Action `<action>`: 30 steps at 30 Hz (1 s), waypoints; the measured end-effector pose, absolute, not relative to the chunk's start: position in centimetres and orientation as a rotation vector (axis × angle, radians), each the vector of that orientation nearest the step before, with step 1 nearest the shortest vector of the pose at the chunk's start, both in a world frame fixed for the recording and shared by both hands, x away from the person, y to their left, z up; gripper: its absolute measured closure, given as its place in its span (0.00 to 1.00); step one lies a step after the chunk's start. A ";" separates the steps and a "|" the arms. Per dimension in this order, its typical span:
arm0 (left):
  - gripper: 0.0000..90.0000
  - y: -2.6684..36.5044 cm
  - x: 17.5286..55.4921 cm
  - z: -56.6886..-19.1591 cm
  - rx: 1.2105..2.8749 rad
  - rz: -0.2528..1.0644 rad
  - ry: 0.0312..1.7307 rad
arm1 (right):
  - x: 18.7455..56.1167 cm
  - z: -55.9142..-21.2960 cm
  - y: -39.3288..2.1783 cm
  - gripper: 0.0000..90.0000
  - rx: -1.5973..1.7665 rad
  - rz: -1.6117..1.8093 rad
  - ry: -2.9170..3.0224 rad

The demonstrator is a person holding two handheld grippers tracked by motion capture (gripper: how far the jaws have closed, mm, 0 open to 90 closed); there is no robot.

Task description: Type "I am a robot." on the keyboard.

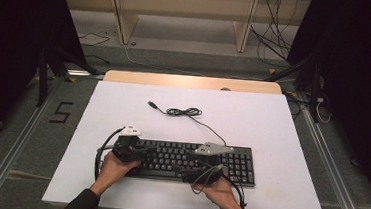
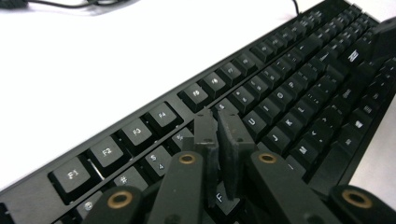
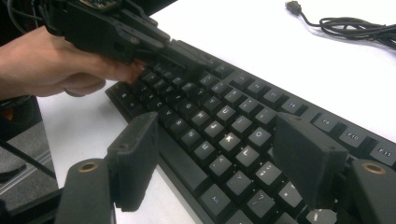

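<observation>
1. Keyboard [image 1: 189, 161] lies near the tabletop's [image 1: 271, 131] front edge, long axis running left to right between both hands.
2. Left tongs [image 2: 217, 122] are nearly pressed together, pinching nothing, tips over the number row near its left end; this hand is nearer the keys.
3. Right tongs [image 3: 219, 154] are spread wide, hovering above the keys right of the middle.
4. Cable [image 1: 185, 112] coils behind, unplugged.
5. Whether the left tips touch a key is hard to tell.
</observation>
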State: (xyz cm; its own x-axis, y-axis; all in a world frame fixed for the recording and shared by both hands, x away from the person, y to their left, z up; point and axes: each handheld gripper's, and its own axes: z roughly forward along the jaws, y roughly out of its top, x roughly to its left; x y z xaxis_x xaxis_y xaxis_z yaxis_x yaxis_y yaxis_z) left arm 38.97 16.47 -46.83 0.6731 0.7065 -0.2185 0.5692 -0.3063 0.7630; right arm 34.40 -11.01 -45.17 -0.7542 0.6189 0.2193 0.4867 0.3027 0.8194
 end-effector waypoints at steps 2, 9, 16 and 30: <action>0.92 16.6 38.8 -46.6 1.987 0.194 0.988 | 34.4 -45.2 -11.0 0.36 1.036 1.446 2.422; 0.84 17.1 38.5 -46.3 1.953 0.192 0.987 | 34.4 -45.2 -11.0 0.36 1.036 1.445 2.420; 0.77 17.7 38.1 -45.9 1.928 0.190 0.992 | 34.5 -45.2 -11.0 0.36 1.037 1.447 2.419; 0.53 19.3 37.0 -45.6 1.855 0.175 1.003 | 34.6 -45.2 -11.0 0.36 1.040 1.443 2.416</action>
